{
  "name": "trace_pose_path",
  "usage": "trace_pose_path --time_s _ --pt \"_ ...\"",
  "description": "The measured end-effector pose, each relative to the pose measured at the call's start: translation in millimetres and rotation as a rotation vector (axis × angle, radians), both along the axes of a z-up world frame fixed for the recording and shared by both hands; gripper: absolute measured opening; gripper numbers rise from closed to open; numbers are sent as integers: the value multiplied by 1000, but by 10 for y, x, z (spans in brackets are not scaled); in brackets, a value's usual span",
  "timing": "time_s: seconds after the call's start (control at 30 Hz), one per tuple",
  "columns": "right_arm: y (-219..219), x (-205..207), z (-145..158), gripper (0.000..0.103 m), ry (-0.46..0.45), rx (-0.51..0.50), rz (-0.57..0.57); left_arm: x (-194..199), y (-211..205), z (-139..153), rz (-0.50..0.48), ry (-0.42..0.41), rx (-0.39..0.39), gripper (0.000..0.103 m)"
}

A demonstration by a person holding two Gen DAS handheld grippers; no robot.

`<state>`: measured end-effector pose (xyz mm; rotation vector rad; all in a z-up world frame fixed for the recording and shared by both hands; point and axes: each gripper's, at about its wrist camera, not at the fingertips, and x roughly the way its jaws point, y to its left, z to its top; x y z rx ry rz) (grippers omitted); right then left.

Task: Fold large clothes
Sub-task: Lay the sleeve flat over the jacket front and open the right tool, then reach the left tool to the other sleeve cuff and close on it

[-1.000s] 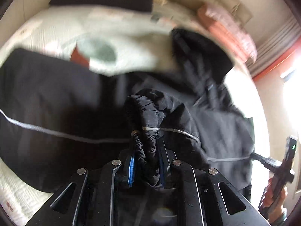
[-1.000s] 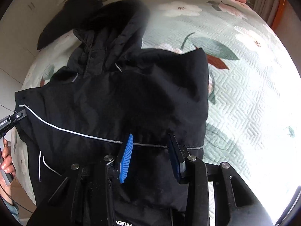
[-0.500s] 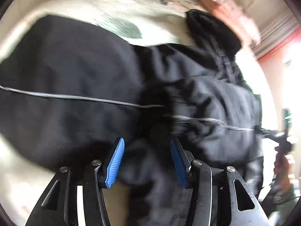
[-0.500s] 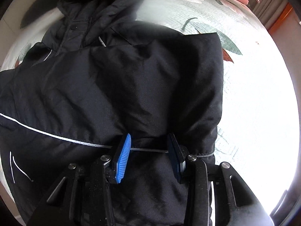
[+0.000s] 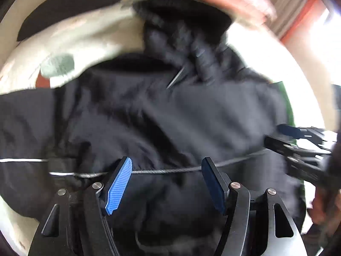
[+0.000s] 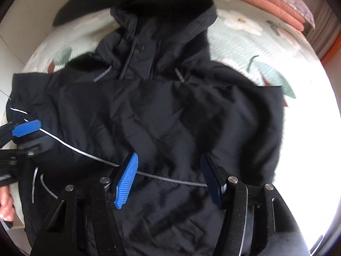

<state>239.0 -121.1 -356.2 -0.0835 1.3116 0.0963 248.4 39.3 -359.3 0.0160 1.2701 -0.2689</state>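
Note:
A black hooded jacket with thin reflective piping lies spread on a bed, hood at the far end and both sleeves folded across the chest. It also fills the left wrist view, which is motion-blurred. My left gripper is open and empty just above the jacket's lower part. It also shows at the left edge of the right wrist view. My right gripper is open and empty above the piping line. It also shows at the right edge of the left wrist view.
The bed has a pale floral quilt. Folded pink bedding lies at the far right. Another dark garment lies at the far left of the bed. An orange frame and a curtain stand at the right.
My left gripper has let go of the sleeve cuff it held and opened, leaving the sleeve folded over the jacket. Both grippers have drawn back toward the jacket's lower part.

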Motion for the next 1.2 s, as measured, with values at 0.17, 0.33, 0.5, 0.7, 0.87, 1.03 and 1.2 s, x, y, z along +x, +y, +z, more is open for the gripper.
trace_pose_path --time_s 0.17,0.33,0.5,0.7,0.87,1.03,1.2 --pt "96 -13 -202 64 15 -31 41 8 50 -186 58 10 -34 70" --pt "81 -29 -228 68 2 -25 62 20 155 -66 125 19 -78 70" --pt "17 -28 -193 69 10 -8 62 -250 391 300 167 -24 -160 70" --pt "116 93 -65 70 46 -12 -25 -488 1225 577 328 -62 -215 70" --pt "416 -35 203 70 6 -24 -54 -528 2184 632 452 -76 -190 70" --pt "877 -164 345 70 -7 -26 -55 -533 3242 782 576 -125 -159 70" --pt "1311 -164 328 70 1 -26 -49 -419 4219 802 718 -167 -110 70"
